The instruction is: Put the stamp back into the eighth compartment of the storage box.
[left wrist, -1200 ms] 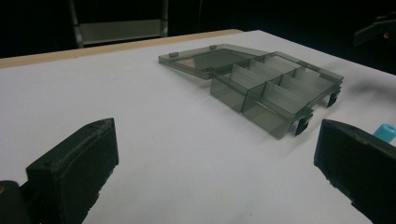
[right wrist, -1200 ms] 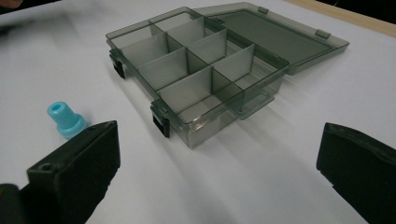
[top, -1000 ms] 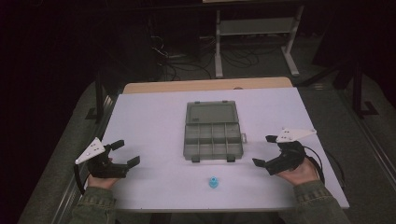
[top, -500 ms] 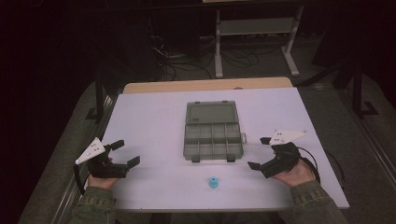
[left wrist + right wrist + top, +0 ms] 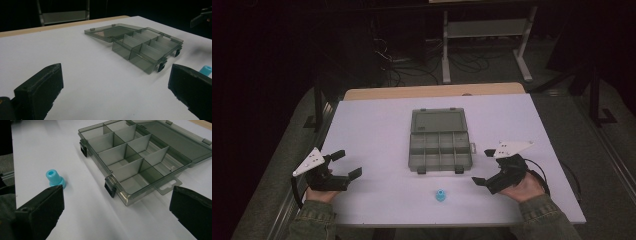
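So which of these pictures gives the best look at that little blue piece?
The right gripper view: the blue piece sits close, showing its flared base and hollow top. The high view shows a tiny dot; the left gripper view shows a sliver behind a jaw.

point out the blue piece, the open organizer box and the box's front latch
blue piece (image 5: 54, 179), right gripper view, on its side below the hollow top
organizer box (image 5: 440, 147), high view, on a divider between compartments
front latch (image 5: 110, 187), right gripper view, on the black clip

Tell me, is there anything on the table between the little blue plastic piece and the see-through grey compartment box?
Nothing. In the right gripper view, bare white table separates the small blue plastic piece from the open, clear grey plastic compartment box. The high view agrees.
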`<state>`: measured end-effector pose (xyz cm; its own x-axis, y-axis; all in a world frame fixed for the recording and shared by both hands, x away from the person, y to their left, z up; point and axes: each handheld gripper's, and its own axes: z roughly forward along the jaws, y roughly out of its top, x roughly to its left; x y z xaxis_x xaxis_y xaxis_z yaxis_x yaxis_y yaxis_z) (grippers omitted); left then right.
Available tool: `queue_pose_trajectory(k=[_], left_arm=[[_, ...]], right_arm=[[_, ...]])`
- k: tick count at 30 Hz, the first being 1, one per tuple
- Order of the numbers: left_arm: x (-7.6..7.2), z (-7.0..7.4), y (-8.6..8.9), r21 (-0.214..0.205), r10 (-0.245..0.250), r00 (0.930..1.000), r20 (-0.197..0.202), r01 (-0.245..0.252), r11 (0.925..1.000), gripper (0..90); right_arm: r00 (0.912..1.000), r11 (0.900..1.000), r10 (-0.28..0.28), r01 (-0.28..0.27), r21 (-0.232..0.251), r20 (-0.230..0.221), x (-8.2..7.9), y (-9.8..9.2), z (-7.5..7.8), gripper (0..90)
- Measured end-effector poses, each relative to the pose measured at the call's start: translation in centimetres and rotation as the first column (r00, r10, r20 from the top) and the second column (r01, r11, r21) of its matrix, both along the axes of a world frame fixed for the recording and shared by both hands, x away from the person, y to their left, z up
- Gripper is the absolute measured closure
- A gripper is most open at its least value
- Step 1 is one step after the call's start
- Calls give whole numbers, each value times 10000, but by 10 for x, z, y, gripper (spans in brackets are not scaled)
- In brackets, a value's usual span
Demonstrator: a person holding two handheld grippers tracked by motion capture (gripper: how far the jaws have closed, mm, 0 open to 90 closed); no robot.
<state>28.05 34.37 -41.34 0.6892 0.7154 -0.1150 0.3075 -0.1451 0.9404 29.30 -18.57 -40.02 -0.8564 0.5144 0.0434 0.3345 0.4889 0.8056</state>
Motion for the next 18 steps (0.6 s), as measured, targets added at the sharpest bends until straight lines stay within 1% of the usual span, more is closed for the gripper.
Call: queue_pose_trajectory(k=[7, 10, 14, 18], left_arm=[[0, 0, 0, 43, -16, 10000, 32, 16, 10000, 0], [0, 0, 0, 52, -14, 10000, 24, 14, 10000, 0], [0, 0, 0, 69, -17, 10000, 16, 17, 10000, 0], [0, 0, -1, 87, -51, 10000, -4, 51, 9999, 0]], right_arm=[[9999, 9999, 149, -149, -11, -23, 0, 4, 5, 0], [9994, 9994, 302, -304, -142, -139, 0, 8, 4, 0], [9990, 9989, 414, -418, -189, -194, 0, 12, 4, 0], [9973, 9970, 676, -686, -362, -279, 0, 21, 2, 0]])
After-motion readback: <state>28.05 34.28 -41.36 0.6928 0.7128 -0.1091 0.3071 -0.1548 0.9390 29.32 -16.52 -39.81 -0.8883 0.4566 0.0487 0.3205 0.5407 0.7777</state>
